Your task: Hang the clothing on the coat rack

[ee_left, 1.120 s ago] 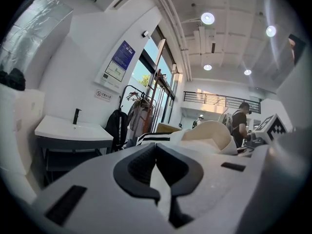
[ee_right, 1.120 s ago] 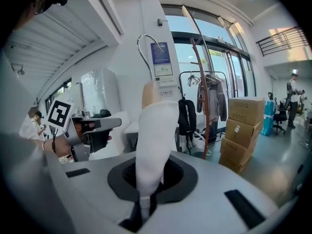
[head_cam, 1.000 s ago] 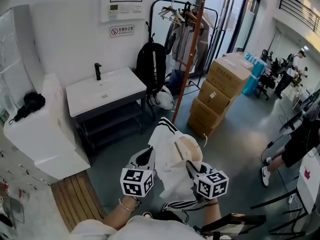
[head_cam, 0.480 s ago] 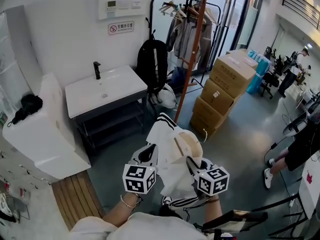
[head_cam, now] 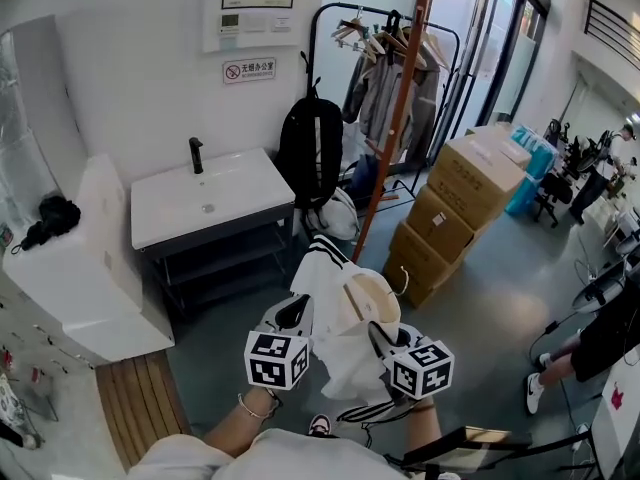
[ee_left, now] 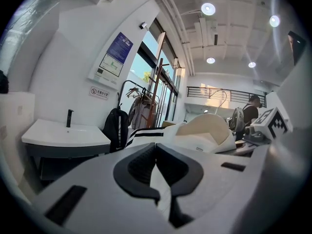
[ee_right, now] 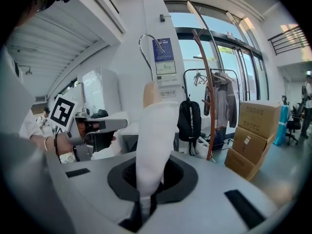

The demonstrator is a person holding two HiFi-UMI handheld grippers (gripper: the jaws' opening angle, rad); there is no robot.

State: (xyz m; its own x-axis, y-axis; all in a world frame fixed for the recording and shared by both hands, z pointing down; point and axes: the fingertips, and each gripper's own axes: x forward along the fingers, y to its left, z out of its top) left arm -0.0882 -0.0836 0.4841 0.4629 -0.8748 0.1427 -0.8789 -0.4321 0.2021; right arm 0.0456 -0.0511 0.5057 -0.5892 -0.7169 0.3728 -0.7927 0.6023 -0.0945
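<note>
A white garment (head_cam: 340,313) with black stripes, on a wooden hanger (head_cam: 370,293), is held up between both grippers in the head view. My left gripper (head_cam: 290,316) is shut on its left side, with white fabric pinched between the jaws (ee_left: 157,167). My right gripper (head_cam: 385,340) is shut on the garment's right side. In the right gripper view the cloth (ee_right: 153,130) rises from the jaws (ee_right: 145,199) to the hanger's metal hook (ee_right: 146,45). The wooden coat rack pole (head_cam: 398,118) stands ahead, beyond the garment, with a black clothes rail (head_cam: 390,63) behind it.
A white sink (head_cam: 205,193) and a white cabinet (head_cam: 85,268) are at the left. A black backpack (head_cam: 312,148) hangs beside the rack. Stacked cardboard boxes (head_cam: 460,198) stand right of the pole. A wooden pallet (head_cam: 140,398) lies at the lower left. A person (head_cam: 600,338) stands at the far right.
Both grippers have carried the garment forward across the room, and the sink, rack and boxes sit a little differently in view. Both grips are unchanged.
</note>
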